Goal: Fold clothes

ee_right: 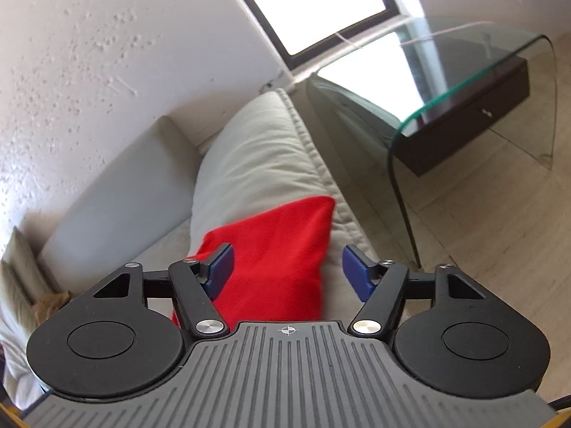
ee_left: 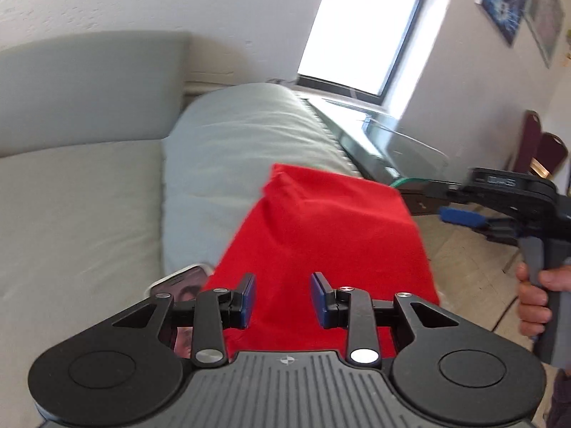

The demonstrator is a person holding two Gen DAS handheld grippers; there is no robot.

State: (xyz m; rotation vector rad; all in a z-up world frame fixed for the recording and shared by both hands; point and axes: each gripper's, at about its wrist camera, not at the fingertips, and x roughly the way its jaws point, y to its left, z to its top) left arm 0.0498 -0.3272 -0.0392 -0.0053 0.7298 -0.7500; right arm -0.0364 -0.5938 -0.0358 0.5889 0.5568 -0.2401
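Red cloth (ee_left: 321, 235), soft matte knit, folded, draped on pale sofa arm (ee_left: 249, 132). Left gripper (ee_left: 282, 297) and right gripper (ee_right: 287, 271): fingers spread, empty. Left view alone shows phone (ee_left: 185, 281); right, curved glass side table (ee_right: 464, 82).

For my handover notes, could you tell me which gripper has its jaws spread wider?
The right gripper: its blue pads gape wider than the left gripper's.

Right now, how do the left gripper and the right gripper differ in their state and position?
The left gripper has its fingers moderately apart, with red cloth filling the gap; the right gripper is opened wider, with the cloth behind only its left finger. Both are open, hold nothing, and have blue pads.
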